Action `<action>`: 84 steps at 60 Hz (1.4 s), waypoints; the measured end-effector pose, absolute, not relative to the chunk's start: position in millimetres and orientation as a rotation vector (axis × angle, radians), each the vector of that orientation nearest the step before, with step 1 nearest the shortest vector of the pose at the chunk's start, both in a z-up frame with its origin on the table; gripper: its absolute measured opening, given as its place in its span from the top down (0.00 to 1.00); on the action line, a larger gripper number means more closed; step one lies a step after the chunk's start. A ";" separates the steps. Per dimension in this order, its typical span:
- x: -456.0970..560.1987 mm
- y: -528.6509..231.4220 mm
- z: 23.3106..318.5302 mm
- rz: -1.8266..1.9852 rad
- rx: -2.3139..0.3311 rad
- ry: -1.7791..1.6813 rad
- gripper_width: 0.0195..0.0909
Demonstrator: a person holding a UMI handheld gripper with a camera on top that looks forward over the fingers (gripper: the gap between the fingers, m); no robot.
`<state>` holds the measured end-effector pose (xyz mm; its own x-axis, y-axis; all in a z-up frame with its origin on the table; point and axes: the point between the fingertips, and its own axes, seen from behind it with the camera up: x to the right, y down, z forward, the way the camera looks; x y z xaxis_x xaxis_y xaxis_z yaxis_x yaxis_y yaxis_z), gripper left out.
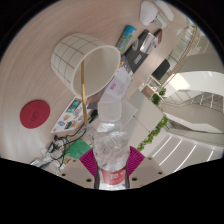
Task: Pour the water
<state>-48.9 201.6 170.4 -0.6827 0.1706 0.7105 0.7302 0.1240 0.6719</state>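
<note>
Gripper view: bottle (112, 150) between claw (113, 170) fingers

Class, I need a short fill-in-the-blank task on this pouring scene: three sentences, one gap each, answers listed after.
1. The hand-held gripper is shut on a clear plastic ____.
2. The bottle is tilted toward a white ____.
3. On the table, beside the white cup, lies a round coaster coloured ____.

Missing words: bottle; cup; red
</note>
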 end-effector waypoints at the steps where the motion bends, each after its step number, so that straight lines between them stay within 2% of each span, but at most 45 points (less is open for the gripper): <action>1: -49.4 204.4 172.3 -1.594 -0.861 -1.965 0.80; 10: -54.1 208.6 168.3 -1.608 -0.829 -1.999 0.80; 15: -56.9 208.3 173.2 -1.523 -0.917 -1.905 0.80; 19: -60.0 215.8 195.8 -1.371 -1.089 -1.752 0.80; 26: -48.3 223.3 254.0 -0.957 -1.451 -1.220 0.80; 27: -42.5 204.5 258.4 -0.910 -1.454 -1.075 0.85; 28: -39.4 209.3 258.3 -0.816 -1.521 -1.012 0.80; 29: -37.9 211.8 261.1 -0.726 -1.569 -0.962 0.79; 32: -33.8 204.2 252.8 -0.454 -1.684 -0.764 0.80; 36: -31.0 184.3 223.1 -0.155 -1.756 -0.511 0.78; 39: -26.8 181.6 213.9 0.008 -1.778 -0.419 0.74; 42: -34.7 169.0 180.0 0.151 -1.774 -0.361 0.69; 43: -36.2 169.1 179.8 0.181 -1.788 -0.386 0.67; 47: -35.6 162.0 150.6 0.251 -1.802 -0.387 0.63; 49: -38.1 151.5 125.3 0.276 -1.789 -0.393 0.63; 65: -24.6 152.8 49.8 0.338 -1.895 -0.365 0.59; 74: -25.4 152.8 52.8 0.362 -1.861 -0.373 0.59; 84: -22.6 140.9 47.5 0.314 -1.949 -0.403 0.48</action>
<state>-22.6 140.9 47.5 0.9082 0.4170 -0.0347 0.1360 -0.3724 -0.9181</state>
